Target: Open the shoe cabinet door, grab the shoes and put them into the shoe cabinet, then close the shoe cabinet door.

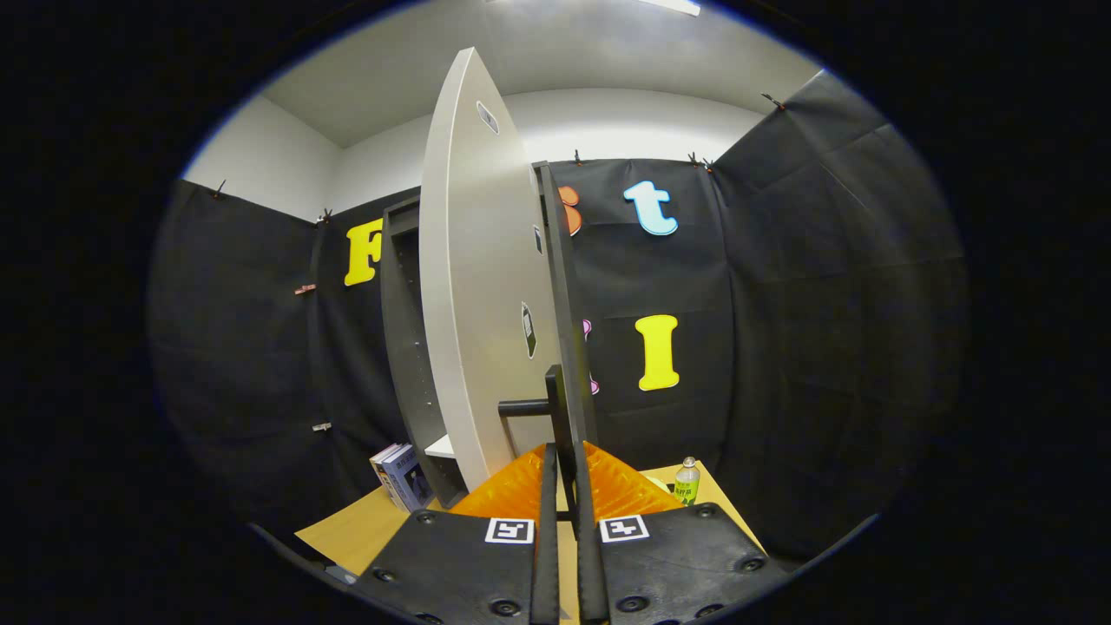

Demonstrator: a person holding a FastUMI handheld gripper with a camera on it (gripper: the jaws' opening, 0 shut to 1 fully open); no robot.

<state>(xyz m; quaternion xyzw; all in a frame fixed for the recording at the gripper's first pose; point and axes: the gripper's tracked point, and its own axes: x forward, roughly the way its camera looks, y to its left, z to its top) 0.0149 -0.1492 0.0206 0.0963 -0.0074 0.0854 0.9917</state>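
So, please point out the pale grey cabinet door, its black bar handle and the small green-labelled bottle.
Pale grey cabinet door (482, 286), gripper view, middle of its face.
Black bar handle (555, 408), gripper view, upright bar.
Small green-labelled bottle (686, 484), gripper view, its label.

Matt door, ribbed orange fingers

The door (473, 286) looks smooth, pale laminate with a dark edge; beside it, the handle (529, 405) is matt black. The gripper (566, 486) pads are ribbed orange, probably rubber; the table (356, 531) looks wooden.

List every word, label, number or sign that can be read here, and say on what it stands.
None can be read.
Small green plastic bottle: label too small.
Blue books beside the cabinet: cover print blurred.
Pale grey cabinet door: dark stickers, unreadable.
Tool, shut on the door's dark edge: two square black-and-white markers, no words.
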